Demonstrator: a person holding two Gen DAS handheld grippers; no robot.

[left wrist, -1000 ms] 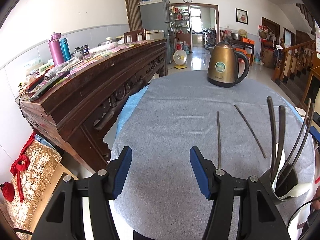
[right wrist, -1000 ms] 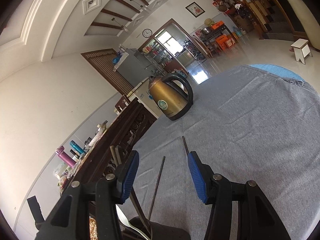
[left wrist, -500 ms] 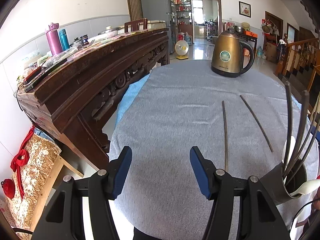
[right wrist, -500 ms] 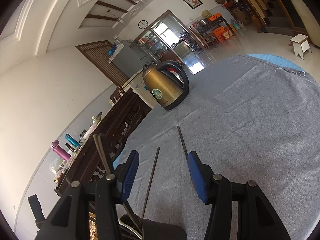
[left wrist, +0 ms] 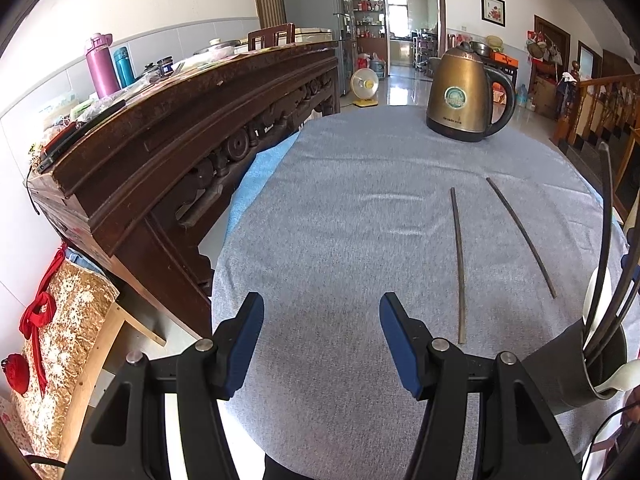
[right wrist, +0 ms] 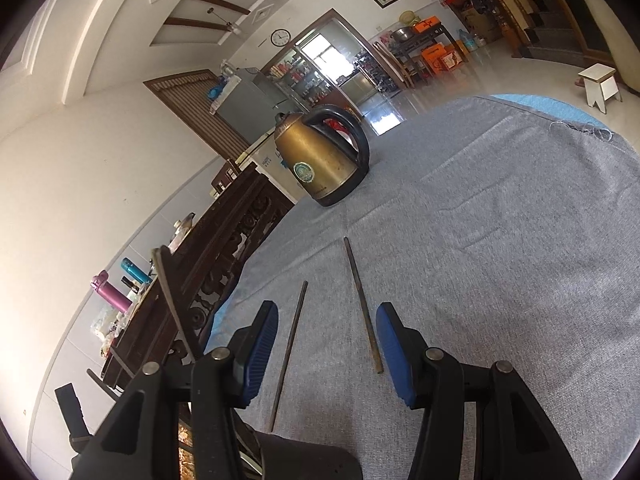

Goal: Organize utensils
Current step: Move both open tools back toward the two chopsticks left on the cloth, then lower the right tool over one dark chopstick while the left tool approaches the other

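Grey-clothed worktop [left wrist: 340, 216]: two chopsticks [right wrist: 362, 304] lie kettle-ward [right wrist: 324, 164] of the utensil holder [left wrist: 576, 364], long axes pointing toward the kettle. Right claw [right wrist: 326, 344] nearer, half-open, empty; left claw [left wrist: 320, 340] likewise, chopsticks off its right.

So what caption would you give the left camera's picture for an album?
Open blue-padded left gripper above a grey tablecloth, two dark loose chopsticks beside a utensil holder, bronze electric kettle behind.

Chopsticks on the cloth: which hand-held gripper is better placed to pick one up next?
Probably right: the right hand-held gripper is open with a chopstick between its fingers. The left hand-held gripper frames bare cloth.
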